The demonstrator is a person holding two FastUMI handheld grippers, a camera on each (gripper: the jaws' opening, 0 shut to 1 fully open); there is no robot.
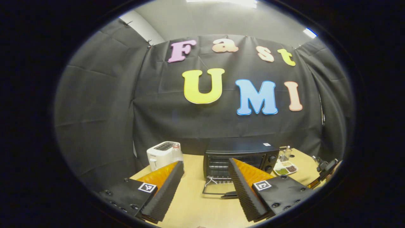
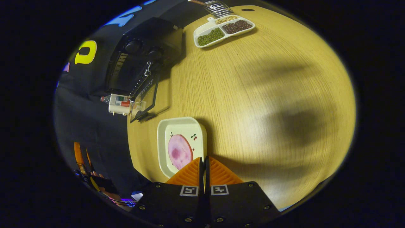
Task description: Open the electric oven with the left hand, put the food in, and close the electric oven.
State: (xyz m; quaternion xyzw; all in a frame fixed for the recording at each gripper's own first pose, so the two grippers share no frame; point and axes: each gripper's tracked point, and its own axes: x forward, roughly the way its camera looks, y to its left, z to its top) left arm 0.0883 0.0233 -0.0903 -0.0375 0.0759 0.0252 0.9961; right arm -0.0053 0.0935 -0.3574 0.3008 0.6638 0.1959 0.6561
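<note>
the black electric oven point(image 1: 240, 158) stands at the back of my wooden counter point(image 1: 193, 202), its glass door point(image 1: 218, 189) dropped flat. my left claw point(image 1: 205, 185) gapes released. my right claw point(image 2: 205, 166) is clenched at the plate point(image 2: 182, 145) rim, round pink ham slice point(image 2: 179, 151) on it.

My hand-held gripper point(image 2: 204, 166), fingers pressed together, hangs over the rim of a plate point(image 2: 164, 133) holding ham point(image 2: 179, 151) on the table point(image 2: 253, 95), the electric oven point(image 2: 142, 60) open beyond.
</note>
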